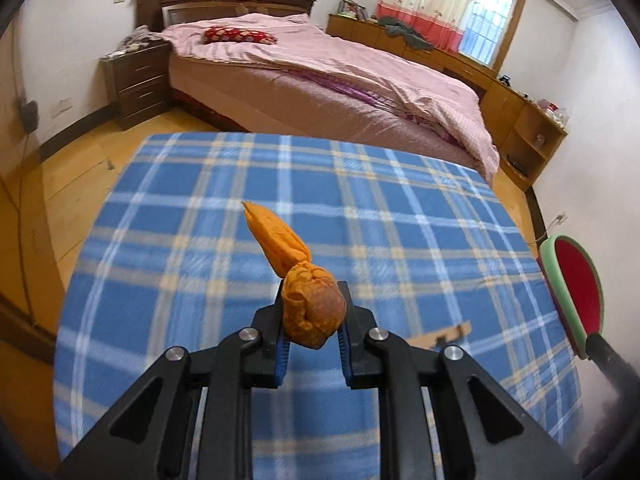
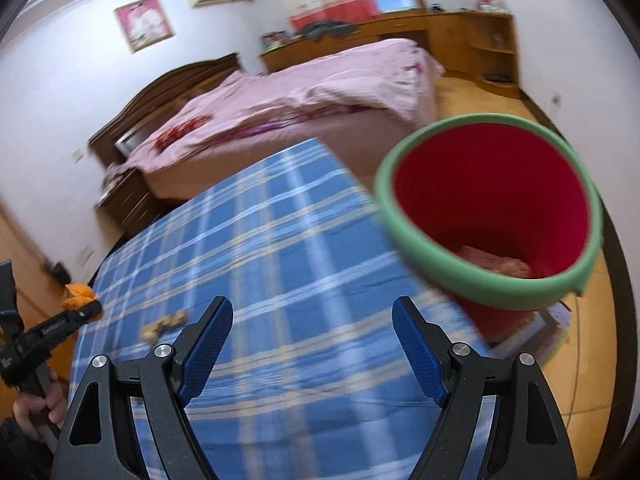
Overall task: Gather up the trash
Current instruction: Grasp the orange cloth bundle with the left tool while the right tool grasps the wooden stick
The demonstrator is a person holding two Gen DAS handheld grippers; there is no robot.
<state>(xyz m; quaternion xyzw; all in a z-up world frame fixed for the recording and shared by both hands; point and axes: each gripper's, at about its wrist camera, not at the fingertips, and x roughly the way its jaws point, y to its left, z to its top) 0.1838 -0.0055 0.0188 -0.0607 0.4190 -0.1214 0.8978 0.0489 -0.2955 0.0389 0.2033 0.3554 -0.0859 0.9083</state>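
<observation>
My left gripper (image 1: 311,312) is shut on an orange peel (image 1: 308,300), held above the blue plaid table (image 1: 200,248); a pointed strip of it sticks up and left. From the right wrist view the peel (image 2: 80,295) shows at the far left in the left gripper (image 2: 90,310). My right gripper (image 2: 312,320) is open and empty above the table. A red bin with a green rim (image 2: 496,216) stands at the table's right edge, with pinkish trash inside; it also shows in the left wrist view (image 1: 576,292). A small tan scrap (image 2: 164,325) lies on the table.
A flat tan piece (image 1: 444,334) lies on the table right of the left gripper. A bed with pink covers (image 1: 332,76) stands beyond the table, with a dark nightstand (image 1: 138,80) and a wooden cabinet (image 1: 516,120). Wood floor (image 1: 72,168) surrounds the table.
</observation>
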